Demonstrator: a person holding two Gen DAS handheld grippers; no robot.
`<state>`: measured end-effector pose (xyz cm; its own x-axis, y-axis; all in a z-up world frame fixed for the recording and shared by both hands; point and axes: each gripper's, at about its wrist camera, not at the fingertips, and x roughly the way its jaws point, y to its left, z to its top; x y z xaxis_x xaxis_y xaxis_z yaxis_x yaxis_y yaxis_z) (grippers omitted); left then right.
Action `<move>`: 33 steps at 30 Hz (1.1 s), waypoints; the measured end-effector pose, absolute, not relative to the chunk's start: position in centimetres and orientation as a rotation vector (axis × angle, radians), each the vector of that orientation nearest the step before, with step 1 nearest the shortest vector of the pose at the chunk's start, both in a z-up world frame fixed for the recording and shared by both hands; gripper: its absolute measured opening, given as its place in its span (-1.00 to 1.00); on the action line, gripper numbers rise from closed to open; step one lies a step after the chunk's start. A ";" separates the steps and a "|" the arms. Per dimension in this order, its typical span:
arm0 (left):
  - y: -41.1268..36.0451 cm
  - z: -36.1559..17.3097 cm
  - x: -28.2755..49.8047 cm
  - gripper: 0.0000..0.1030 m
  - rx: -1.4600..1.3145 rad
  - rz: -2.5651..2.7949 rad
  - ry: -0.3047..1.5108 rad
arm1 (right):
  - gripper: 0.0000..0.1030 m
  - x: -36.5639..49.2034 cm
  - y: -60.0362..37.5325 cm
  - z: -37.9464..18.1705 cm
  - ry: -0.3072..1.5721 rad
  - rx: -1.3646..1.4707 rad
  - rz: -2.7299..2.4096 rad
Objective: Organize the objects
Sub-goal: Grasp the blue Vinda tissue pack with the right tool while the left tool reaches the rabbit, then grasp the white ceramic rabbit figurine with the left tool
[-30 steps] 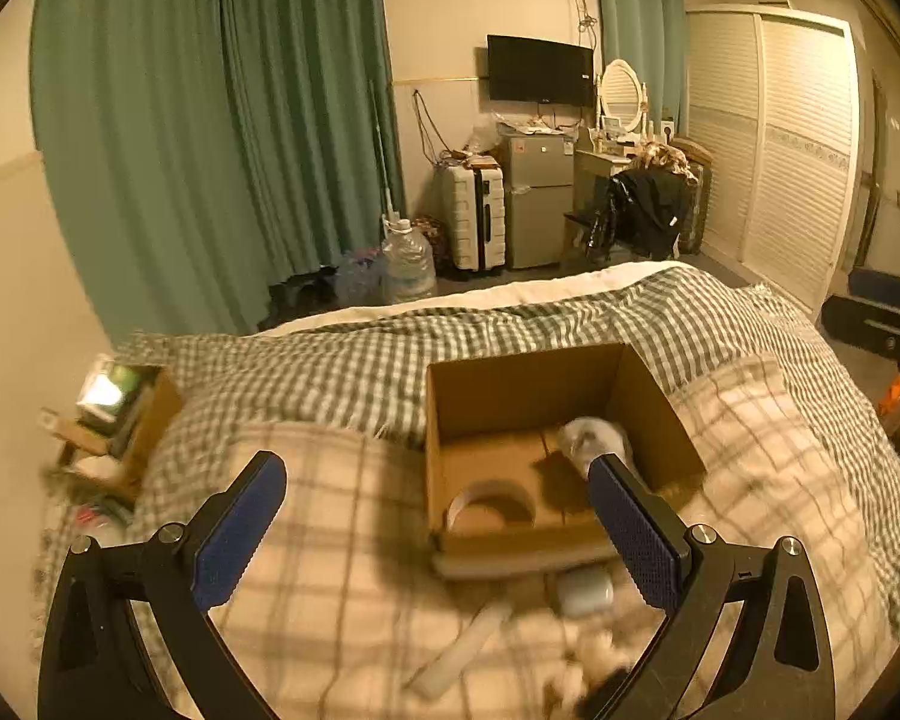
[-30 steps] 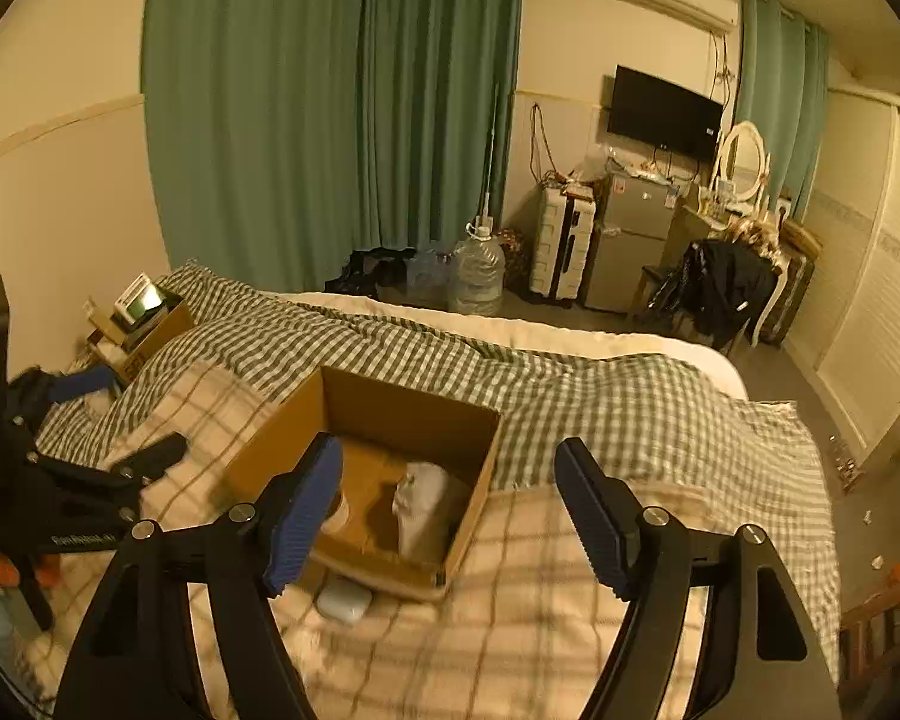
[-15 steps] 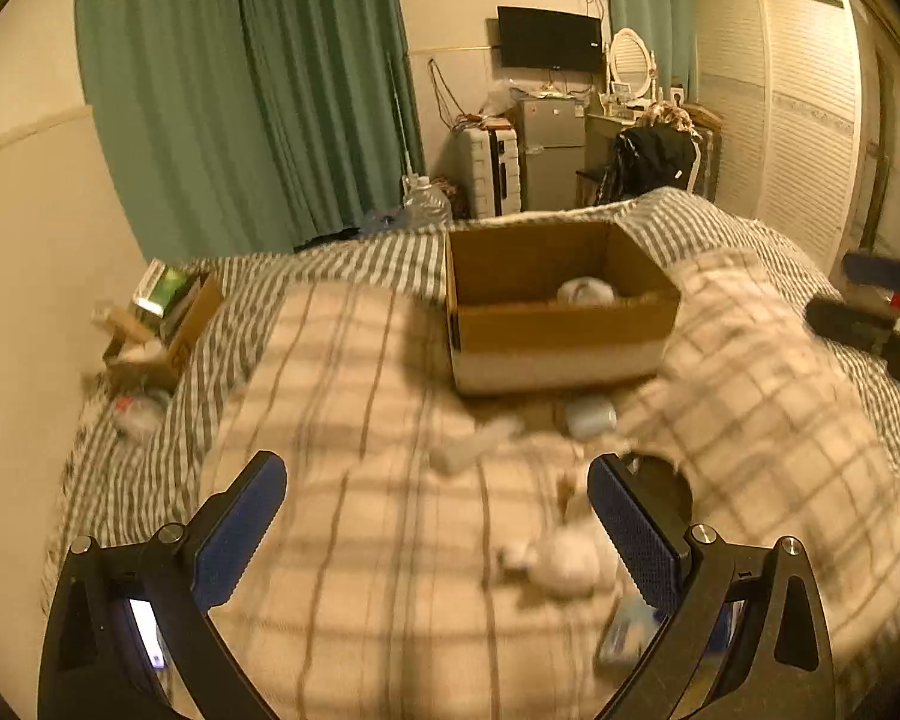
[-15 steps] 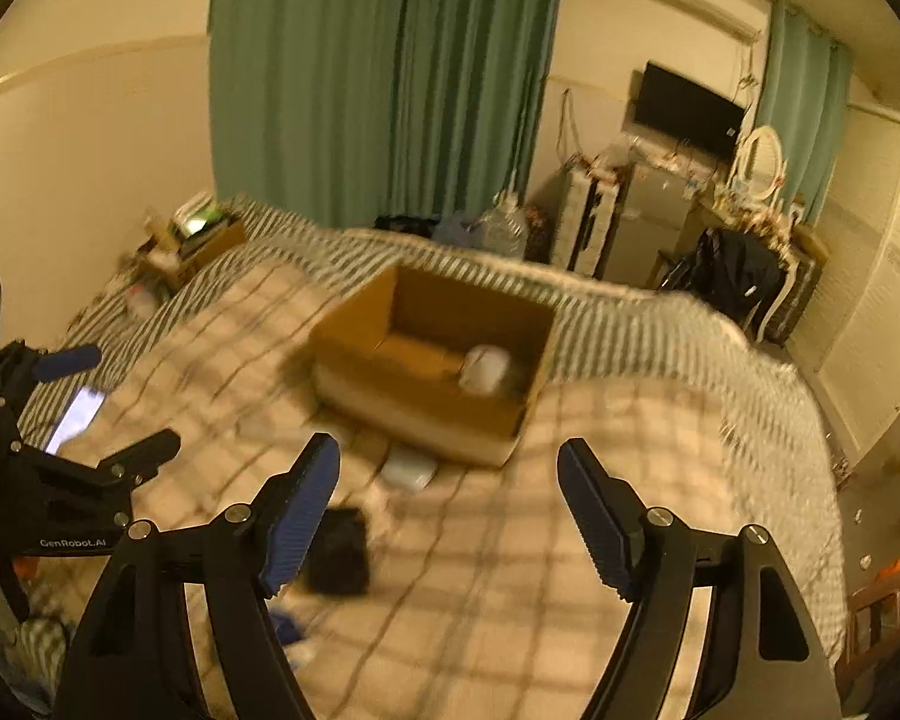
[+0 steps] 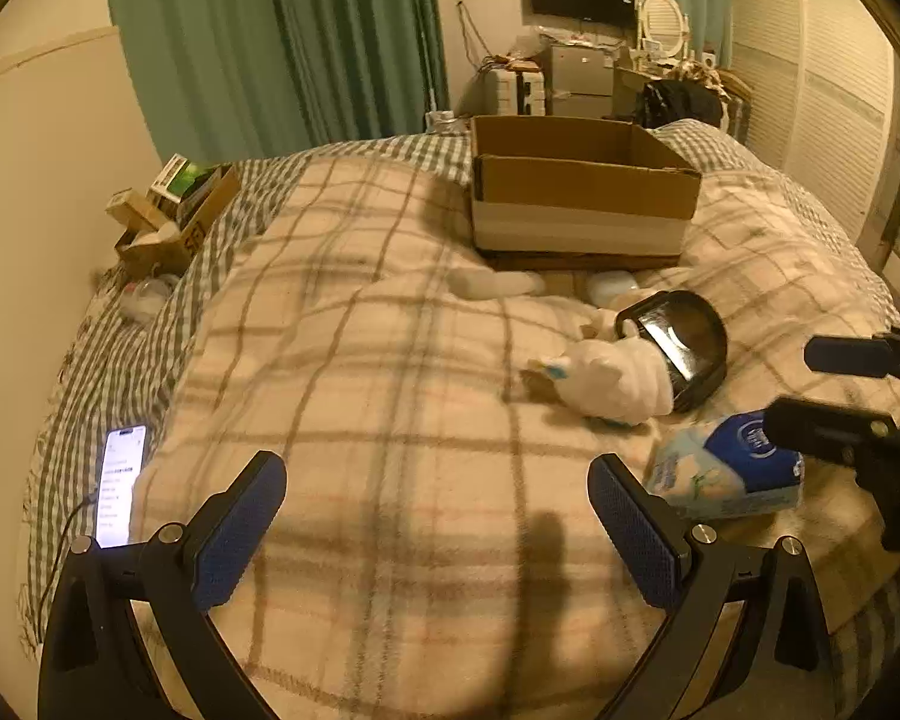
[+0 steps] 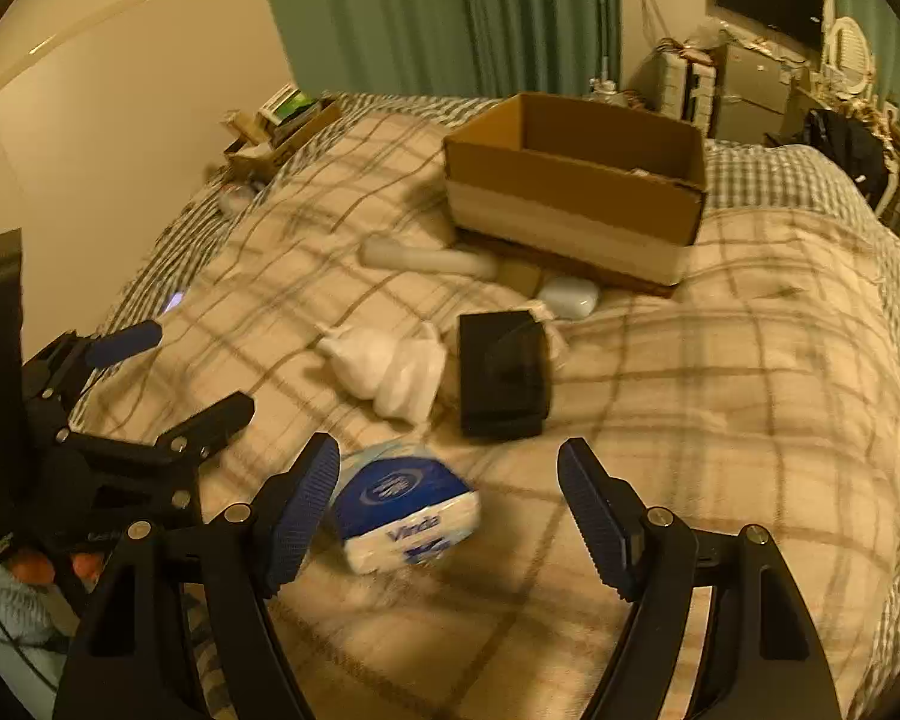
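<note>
On the bed, left view: the left hand-held gripper [image 5: 437, 531] gapes empty over plaid blanket [image 5: 390, 360]. Right view: the right hand-held gripper [image 6: 448, 507], spread wide, frames the tissue pack [image 6: 405, 507], probably light and squashy; pinch its long sides

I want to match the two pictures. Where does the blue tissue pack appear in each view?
Left wrist: the blue tissue pack lies at lower right, just beyond the left gripper's right finger.
Right wrist: the pack lies at lower centre, by the right gripper's left finger.
Shared landmark: the cardboard box on the bed.
</note>
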<state>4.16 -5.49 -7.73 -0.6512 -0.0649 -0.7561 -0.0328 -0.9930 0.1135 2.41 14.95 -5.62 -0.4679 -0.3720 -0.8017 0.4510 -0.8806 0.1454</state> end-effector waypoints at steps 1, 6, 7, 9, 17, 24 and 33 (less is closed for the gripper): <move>-5.6 -7.8 4.2 1.00 1.307 -2.825 -0.179 | 0.45 2.5 14.8 -5.9 0.124 1.254 -2.324; -5.9 -7.8 4.3 1.00 1.309 -2.813 -0.169 | 0.45 2.7 13.1 -7.7 0.217 1.307 -2.258; -5.9 -7.8 4.3 1.00 1.308 -2.814 -0.173 | 0.42 2.8 12.9 -8.1 0.230 1.321 -2.247; -5.7 -7.7 4.3 1.00 1.311 -2.815 -0.174 | 0.18 2.9 12.6 -8.5 0.256 1.326 -2.240; -4.0 -7.2 2.8 1.00 1.345 -2.860 -0.181 | 0.15 3.0 14.9 -5.1 0.242 1.215 -2.383; -0.2 -8.8 -0.8 1.00 1.493 -2.917 -0.235 | 0.15 1.3 18.2 -3.5 0.313 1.180 -2.583; 2.2 -11.8 -4.1 0.85 1.662 -2.852 -0.342 | 0.15 -0.4 21.3 -4.5 0.236 1.235 -2.626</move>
